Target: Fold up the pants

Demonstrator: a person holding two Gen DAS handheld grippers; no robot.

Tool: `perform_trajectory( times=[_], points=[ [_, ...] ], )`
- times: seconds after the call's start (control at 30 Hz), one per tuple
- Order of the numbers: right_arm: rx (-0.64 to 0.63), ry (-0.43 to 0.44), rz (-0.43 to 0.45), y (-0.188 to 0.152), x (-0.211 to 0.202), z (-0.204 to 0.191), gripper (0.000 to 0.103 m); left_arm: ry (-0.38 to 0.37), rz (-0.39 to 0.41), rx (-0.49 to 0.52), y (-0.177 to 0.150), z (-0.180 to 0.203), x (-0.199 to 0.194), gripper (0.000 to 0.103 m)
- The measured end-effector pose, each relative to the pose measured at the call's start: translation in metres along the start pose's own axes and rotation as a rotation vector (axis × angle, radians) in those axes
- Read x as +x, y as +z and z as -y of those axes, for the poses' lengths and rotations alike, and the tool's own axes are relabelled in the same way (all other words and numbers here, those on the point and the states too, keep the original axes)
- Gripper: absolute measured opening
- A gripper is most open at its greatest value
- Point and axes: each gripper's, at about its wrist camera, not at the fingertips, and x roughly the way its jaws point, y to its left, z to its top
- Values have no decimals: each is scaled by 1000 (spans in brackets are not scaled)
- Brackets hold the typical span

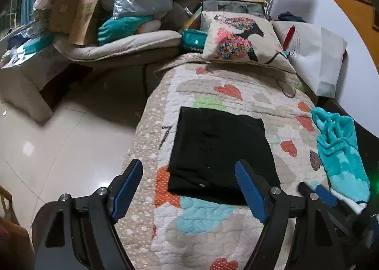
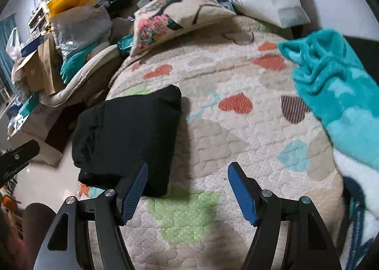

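both tongs released and empty, black folded cotton pants look done; i'd only square the edges gently.

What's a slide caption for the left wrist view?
Open left gripper above folded black pants on a heart-print quilt, teal blanket alongside.

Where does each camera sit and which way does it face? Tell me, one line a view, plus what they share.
Left wrist: rides the left tongs, looking down along the open fingers at the folded black pants on the heart quilt; the right tongs show at right.
Right wrist: rides the right tongs, open over bare quilt; pants at left.
Shared: pants, quilt, teal towel, printed cushion.
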Motion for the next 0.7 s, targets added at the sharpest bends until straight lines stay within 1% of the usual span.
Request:
perform_trajectory(
  times=[0.03,0.13,0.2,0.27,0.33,0.43,0.5,0.6,0.7],
  points=[
    [-3,0,7,4,-6,-3,75,14,13,12,0,-1,-1,80],
    [18,55,34,25,-29,-18,77,24,17,32,-1,-3,-1,80],
    [32,100,49,33,-36,-28,81,12,3,24,-1,-7,1,80],
    [37,118,50,33,-32,-34,84,11,-12,19,-1,-10,3,80],
    [34,98,46,26,-21,-37,84,17,-23,24,-3,-12,4,80],
    [20,4,15,5,3,-29,84,29,-39,39,-6,-10,6,80],
    [34,-36,-6,-4,13,-18,84,44,-38,62,-7,-5,6,80],
    [87,-53,-23,-6,20,-1,84,41,-44,94,-9,6,5,80],
    [90,-65,-2,-6,17,3,84,44,-44,139,-13,18,3,80]
  ],
)
